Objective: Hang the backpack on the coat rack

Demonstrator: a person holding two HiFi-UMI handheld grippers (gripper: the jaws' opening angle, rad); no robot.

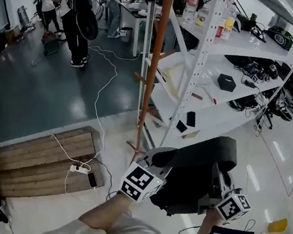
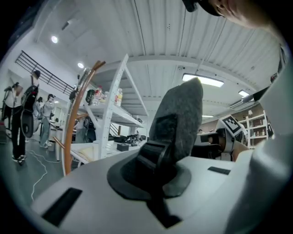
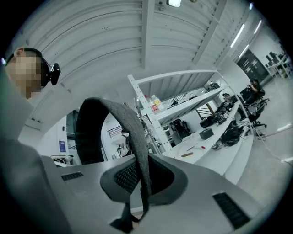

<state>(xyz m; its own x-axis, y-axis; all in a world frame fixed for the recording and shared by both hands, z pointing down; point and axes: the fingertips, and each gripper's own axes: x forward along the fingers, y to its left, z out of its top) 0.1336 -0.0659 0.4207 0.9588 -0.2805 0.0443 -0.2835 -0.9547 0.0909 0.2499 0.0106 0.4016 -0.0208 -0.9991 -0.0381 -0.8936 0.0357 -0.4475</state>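
One dark grey fabric backpack [image 1: 198, 171], held up near the tall brown wooden coat rack [image 1: 154, 60], left gripper [image 2: 158, 167] clamping its padded strap [image 2: 181, 114], right gripper [image 3: 137, 183] its thin strap [image 3: 137, 137]: raise loop above a peg [image 1: 140, 78], then lower

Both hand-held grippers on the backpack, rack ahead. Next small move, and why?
Probably carry the backpack forward and up toward the coat rack: the left hand-held gripper and right hand-held gripper are both shut on it, yet it sits low and well short of the rack.
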